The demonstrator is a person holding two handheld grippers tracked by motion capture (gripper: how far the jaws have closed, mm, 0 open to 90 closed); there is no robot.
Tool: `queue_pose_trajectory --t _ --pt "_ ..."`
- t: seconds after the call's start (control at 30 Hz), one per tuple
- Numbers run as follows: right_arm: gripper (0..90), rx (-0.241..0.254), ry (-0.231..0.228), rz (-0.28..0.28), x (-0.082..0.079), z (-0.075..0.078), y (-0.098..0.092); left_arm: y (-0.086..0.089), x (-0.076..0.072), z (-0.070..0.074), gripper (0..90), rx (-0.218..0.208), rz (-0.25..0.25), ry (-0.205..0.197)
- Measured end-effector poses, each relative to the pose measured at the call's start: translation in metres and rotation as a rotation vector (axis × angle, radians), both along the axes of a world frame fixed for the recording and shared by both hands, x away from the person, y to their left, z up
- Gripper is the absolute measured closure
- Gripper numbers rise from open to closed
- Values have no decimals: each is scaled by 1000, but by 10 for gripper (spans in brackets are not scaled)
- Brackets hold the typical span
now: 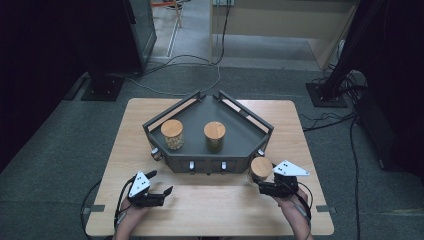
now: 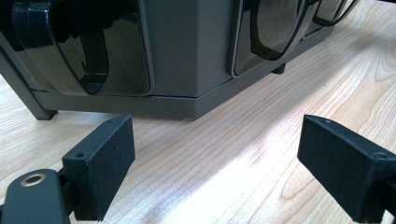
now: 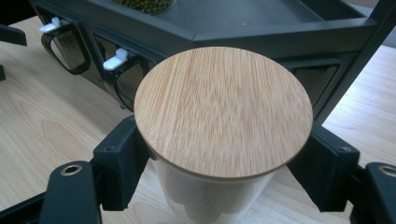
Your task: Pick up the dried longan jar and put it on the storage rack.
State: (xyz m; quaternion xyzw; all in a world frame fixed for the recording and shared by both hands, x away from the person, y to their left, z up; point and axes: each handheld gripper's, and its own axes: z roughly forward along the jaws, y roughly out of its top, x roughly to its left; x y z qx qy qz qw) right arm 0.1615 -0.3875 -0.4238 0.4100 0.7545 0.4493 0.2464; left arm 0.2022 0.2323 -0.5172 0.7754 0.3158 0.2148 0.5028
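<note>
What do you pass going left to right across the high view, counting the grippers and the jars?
Left gripper → left jar with pale contents on the tray → darker-filled jar on the tray → jar held in the right gripper's jaws.

Both tools are matte black. The left gripper [image 1: 159, 184] and the right gripper [image 1: 262, 186] each carry a pale grey three-cornered plate with small dark dots on top. Blocky square-faced jaws show small screw holes, a brass-ringed hole behind. Black cables trail back along the forearms.
</note>
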Motion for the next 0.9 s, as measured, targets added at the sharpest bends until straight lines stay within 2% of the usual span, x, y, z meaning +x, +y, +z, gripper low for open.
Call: queue_pose_trajectory --t 0.4,0.9 --pt "252 1 25 -18 6 18 -1 0 0 0 110 0 0 0" --pt "252 -21 22 4 13 34 -1 0 0 0 110 0 -1 0"
